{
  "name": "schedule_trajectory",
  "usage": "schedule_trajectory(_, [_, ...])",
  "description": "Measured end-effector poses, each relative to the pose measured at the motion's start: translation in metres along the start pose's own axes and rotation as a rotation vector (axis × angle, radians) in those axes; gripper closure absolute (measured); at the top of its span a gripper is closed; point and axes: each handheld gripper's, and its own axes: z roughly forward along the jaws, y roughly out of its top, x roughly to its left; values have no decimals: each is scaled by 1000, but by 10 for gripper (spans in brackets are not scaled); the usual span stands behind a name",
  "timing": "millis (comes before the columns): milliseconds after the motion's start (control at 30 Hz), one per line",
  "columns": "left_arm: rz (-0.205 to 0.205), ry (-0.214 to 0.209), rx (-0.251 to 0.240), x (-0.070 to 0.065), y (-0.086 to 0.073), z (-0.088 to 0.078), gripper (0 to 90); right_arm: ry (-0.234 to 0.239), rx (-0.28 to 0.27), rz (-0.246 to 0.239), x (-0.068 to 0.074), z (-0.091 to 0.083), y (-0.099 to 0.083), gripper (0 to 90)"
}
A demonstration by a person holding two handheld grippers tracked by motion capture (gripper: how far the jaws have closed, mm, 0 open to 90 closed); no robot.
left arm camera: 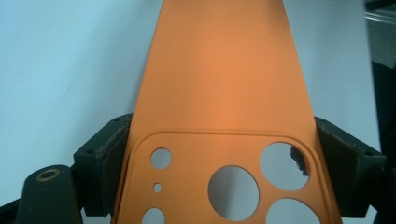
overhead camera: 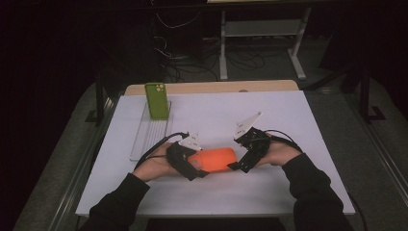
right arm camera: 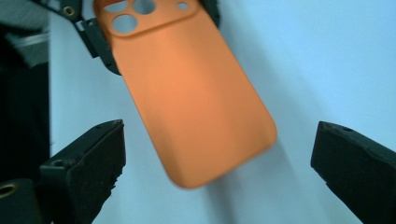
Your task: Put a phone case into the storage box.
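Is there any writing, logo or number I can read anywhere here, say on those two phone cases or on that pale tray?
None can be read.
Orange phone case: plain back with camera cut-outs, no print or logo.
Green phone case: no mark to be made out; it is small in the high view.
Clear ribbed tray under it: no label seen.
White table: bare of lettering.
Left hand-held gripper and right hand-held gripper: black, no readable marking.

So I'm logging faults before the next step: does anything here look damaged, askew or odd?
Nothing stands out. The orange phone case looks intact, gripped at its camera end by the left gripper. The green phone stands upright on the clear stand.
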Motion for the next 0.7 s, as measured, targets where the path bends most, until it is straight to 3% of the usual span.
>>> schedule_trajectory(233, [-79,84,-14,4,2,-2,153,-131,-116,190,-2,-8,-12,44])
schedule_trajectory(333, [-117,122,-26,6,3,-3,153,-162,-150,231,-3,-9,-18,38])
schedule_trajectory(500, [-174,165,-50,6,2,-2,152,-155,-156,279,2,-4,-24,5])
schedule_trajectory(600, [-185,174,-40,7,2,-3,152,-180,-166,313,7,0,-28,4])
schedule_trajectory(633, [-169,172,-18,9,2,-5,152,-190,-174,323,8,2,-30,3])
schedule_trajectory(700, [-185,179,-16,8,2,-4,152,-217,-193,348,11,5,-33,3])
